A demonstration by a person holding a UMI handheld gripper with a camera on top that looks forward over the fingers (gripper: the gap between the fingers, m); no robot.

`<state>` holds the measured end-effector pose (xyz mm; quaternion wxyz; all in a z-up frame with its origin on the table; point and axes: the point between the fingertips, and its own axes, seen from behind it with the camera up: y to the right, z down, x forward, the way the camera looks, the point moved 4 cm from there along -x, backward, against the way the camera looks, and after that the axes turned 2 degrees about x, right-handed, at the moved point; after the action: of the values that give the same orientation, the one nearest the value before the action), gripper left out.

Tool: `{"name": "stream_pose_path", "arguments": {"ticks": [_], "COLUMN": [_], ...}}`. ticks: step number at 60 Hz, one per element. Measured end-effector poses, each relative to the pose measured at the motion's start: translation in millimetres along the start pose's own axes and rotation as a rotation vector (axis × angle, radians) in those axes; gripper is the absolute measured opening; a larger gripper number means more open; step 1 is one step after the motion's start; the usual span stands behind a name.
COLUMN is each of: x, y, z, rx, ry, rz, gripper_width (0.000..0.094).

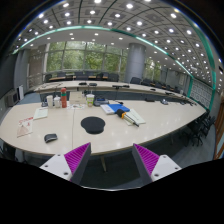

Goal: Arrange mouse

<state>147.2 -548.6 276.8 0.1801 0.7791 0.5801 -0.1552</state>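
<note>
Gripper [110,160] hovered with jaws apart and empty, mouse [51,138] beyond its left finger and off-line from mousepad [92,125]; a straight reach risked missing it.

large pale meeting table [70,125], tall windows [85,55] behind, ceiling spotlights [128,6] overhead, central column [134,62].

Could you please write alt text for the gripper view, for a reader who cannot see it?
The gripper hovers open and empty above a large pale table, its jaws wide apart. A round black mouse pad lies beyond them, and a dark mouse sits off to one side.
</note>
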Motion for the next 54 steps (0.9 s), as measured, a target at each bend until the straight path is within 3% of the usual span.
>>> {"name": "stream_pose_path", "arguments": {"ticks": [19,28,46,54], "x": [15,37,122,171], "y": [-57,-125,-306,-365], "z": [71,107,117,117], "rx": [-0.047,-0.039,-0.021,-0.025], "ry": [-0.125,-0.173,-0.141,-0.155], "rz": [-0.064,-0.138,-0.324,-0.339], "gripper_width": [0.0856,0.0858,0.0856,0.0855]}}
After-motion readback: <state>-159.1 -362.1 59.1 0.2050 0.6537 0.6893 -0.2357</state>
